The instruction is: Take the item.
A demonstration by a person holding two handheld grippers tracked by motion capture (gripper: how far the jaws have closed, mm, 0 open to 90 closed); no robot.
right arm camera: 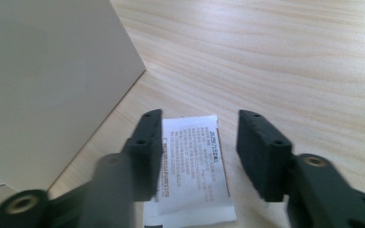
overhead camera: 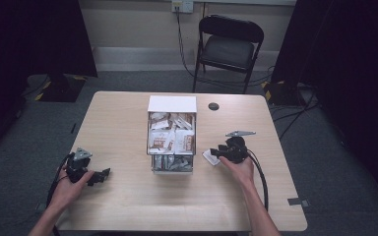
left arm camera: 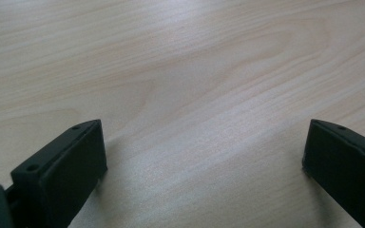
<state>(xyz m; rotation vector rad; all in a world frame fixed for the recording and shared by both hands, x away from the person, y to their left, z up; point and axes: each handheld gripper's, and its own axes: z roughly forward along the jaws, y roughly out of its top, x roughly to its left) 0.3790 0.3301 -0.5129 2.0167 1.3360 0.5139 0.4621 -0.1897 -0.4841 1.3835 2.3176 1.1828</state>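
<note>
High view: wooden bench [overhead camera: 128, 206] with a white box [overhead camera: 172, 133] at centre frame, open on top and packed with sachets [overhead camera: 171, 137]; its near end is clear-walled. A small black disc [overhead camera: 213, 106] lies on the bench upper right of the box. A black chair [overhead camera: 229, 46] stands beyond the bench, top centre.

Left gripper [overhead camera: 97, 176] sits lower left of frame in the person's left hand [overhead camera: 68, 189], low over bare bench, well apart from the box. In the left gripper view its jaws stand wide apart with nothing but wood grain between them.

Right gripper [overhead camera: 215, 153] is right of centre, held by the right hand [overhead camera: 237, 167], just beside the box. One white sachet [right arm camera: 190, 166], printed with small text, lies flat on the bench. In the right gripper view the jaws stand apart, one on each side of it; contact cannot be told. The box wall [right arm camera: 47, 90] fills the upper left of that view.
</note>
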